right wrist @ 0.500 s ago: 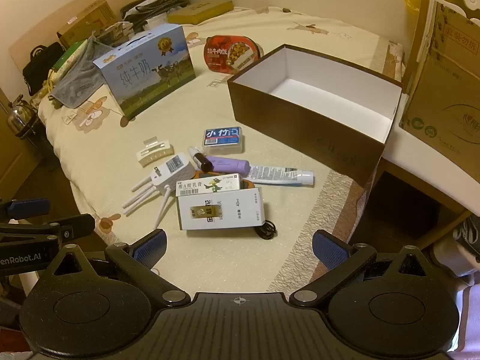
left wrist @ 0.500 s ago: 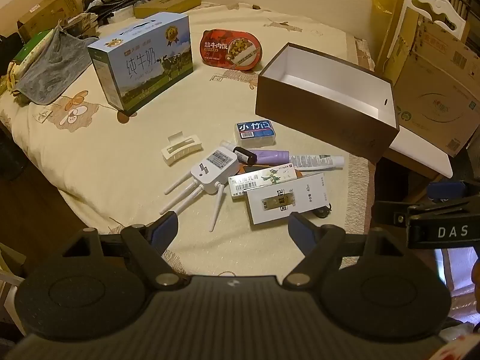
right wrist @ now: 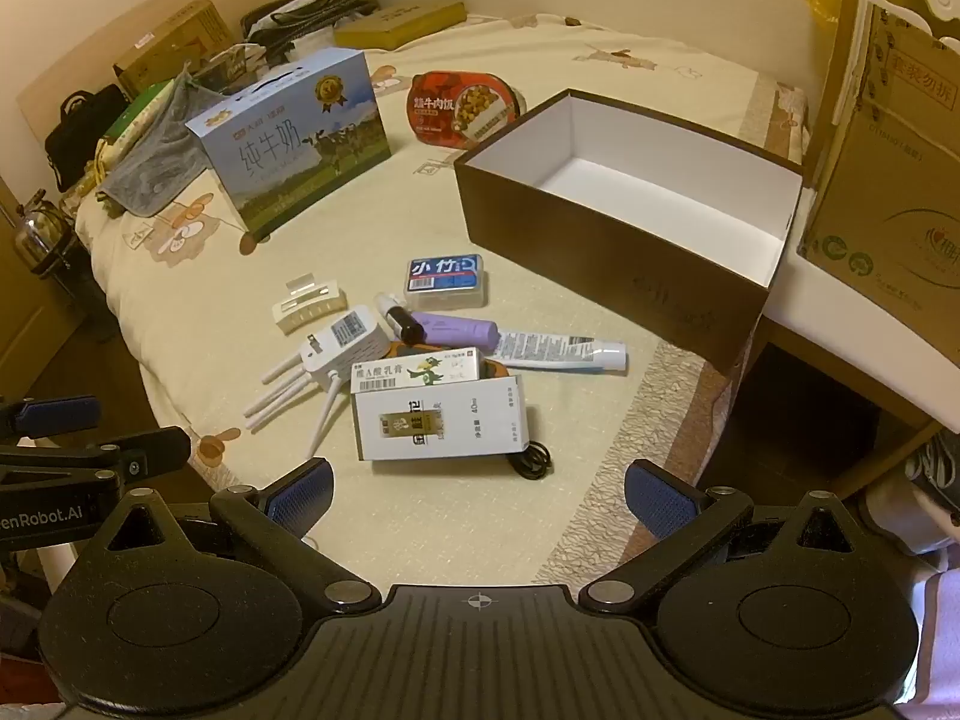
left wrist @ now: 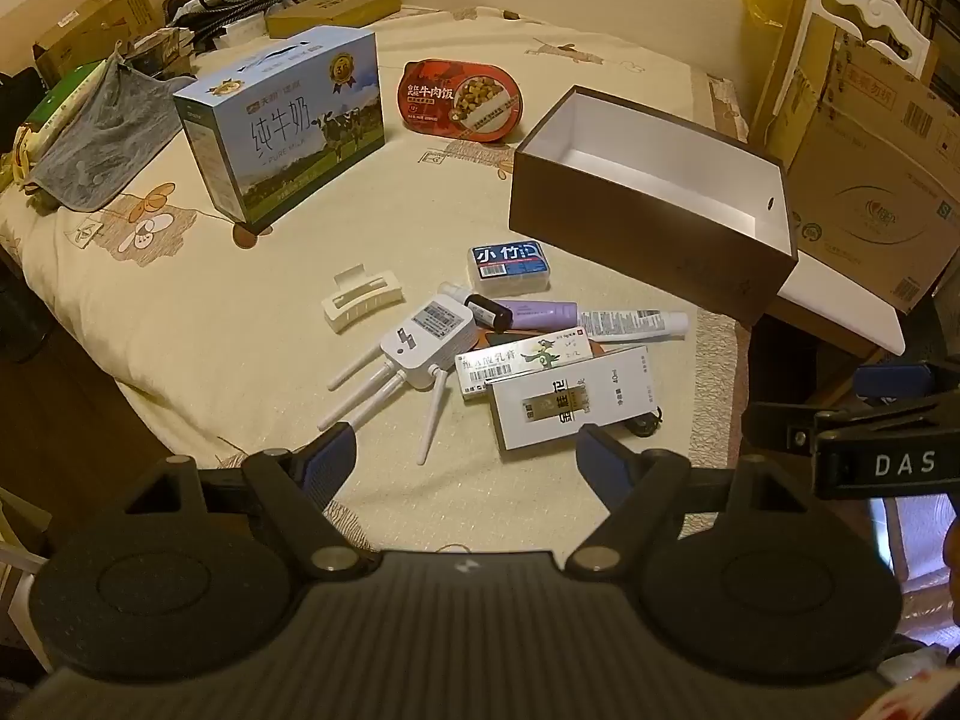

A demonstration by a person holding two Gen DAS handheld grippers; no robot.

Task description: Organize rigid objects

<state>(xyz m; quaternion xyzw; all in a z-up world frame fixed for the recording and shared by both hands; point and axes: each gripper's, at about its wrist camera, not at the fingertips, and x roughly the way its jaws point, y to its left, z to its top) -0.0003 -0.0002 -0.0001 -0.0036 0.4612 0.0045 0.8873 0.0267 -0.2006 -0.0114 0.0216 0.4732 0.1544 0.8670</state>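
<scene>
A pile of small items lies on the cream bedspread: a white router with antennas (left wrist: 427, 343), a white hair clip (left wrist: 360, 300), a blue-labelled plastic case (left wrist: 509, 267), a purple tube (left wrist: 543, 315), a white tube (left wrist: 636, 324), a green-and-white ointment box (left wrist: 522, 363) and a white carton (left wrist: 570, 399). An open brown box with a white inside (left wrist: 654, 204) stands behind them, empty (right wrist: 636, 192). My left gripper (left wrist: 465, 465) is open and empty, just short of the pile. My right gripper (right wrist: 477, 495) is open and empty, in front of the white carton (right wrist: 441, 417).
A blue milk carton box (left wrist: 282, 126) and a red meal tray (left wrist: 459, 99) stand further back. Clothes, bags and boxes crowd the far left (left wrist: 90, 114). Cardboard boxes (left wrist: 870, 180) lean at the right. The bed edge drops off at the front left and right.
</scene>
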